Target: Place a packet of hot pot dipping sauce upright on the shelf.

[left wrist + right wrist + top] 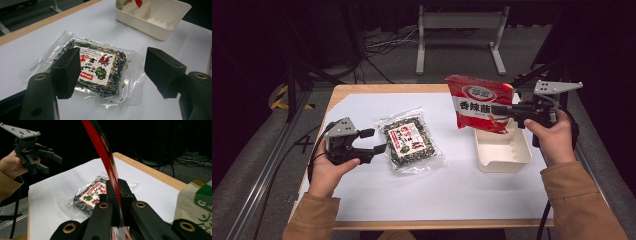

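High view: red snack bag (478,101) held upright in air above cream divided tray (503,150), lower corner dipping toward tray; tray compartments look mostly bare. Right gripper (504,111) clamped tight on bag's edge, jaws fully closed on thin film (110,167). Clear packet of dark dried mix (410,140) flat on white sheet, left of tray, well apart from it. Left gripper (374,140) wide open, gripping nothing, just beside packet's left edge, hovering. White sheet (437,190) over wooden table (362,90); dark room, cables on floor beyond
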The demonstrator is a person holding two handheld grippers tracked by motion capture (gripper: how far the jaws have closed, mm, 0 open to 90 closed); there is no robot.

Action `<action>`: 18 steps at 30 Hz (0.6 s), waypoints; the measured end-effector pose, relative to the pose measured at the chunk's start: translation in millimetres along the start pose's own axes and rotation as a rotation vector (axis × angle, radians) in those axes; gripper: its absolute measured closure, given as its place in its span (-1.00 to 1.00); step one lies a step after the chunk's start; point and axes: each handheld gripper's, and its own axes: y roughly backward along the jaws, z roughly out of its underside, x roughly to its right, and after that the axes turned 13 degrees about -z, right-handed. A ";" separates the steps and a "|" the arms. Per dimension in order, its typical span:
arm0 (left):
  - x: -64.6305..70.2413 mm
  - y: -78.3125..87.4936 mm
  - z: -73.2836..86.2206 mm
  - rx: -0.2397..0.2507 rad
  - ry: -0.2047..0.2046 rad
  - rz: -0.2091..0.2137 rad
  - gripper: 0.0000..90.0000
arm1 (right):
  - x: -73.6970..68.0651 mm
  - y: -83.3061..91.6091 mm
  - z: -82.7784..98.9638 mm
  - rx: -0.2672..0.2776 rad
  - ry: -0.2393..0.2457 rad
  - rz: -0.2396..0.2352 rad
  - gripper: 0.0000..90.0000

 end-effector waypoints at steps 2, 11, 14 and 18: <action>-1.8 -0.4 1.2 -0.002 0.004 -0.001 -0.34 | 3.8 2.4 -0.6 0.004 0.000 0.005 0.99; -6.8 0.4 9.7 -0.018 0.032 -0.013 -0.35 | 24.3 14.1 2.7 0.038 -0.030 0.040 0.99; -7.7 -0.4 11.4 -0.019 0.034 -0.016 -0.35 | 31.8 16.3 6.6 0.050 -0.044 0.051 0.99; -8.4 -0.1 12.3 -0.019 0.047 -0.012 -0.36 | 41.0 20.8 12.1 0.053 -0.056 0.075 0.99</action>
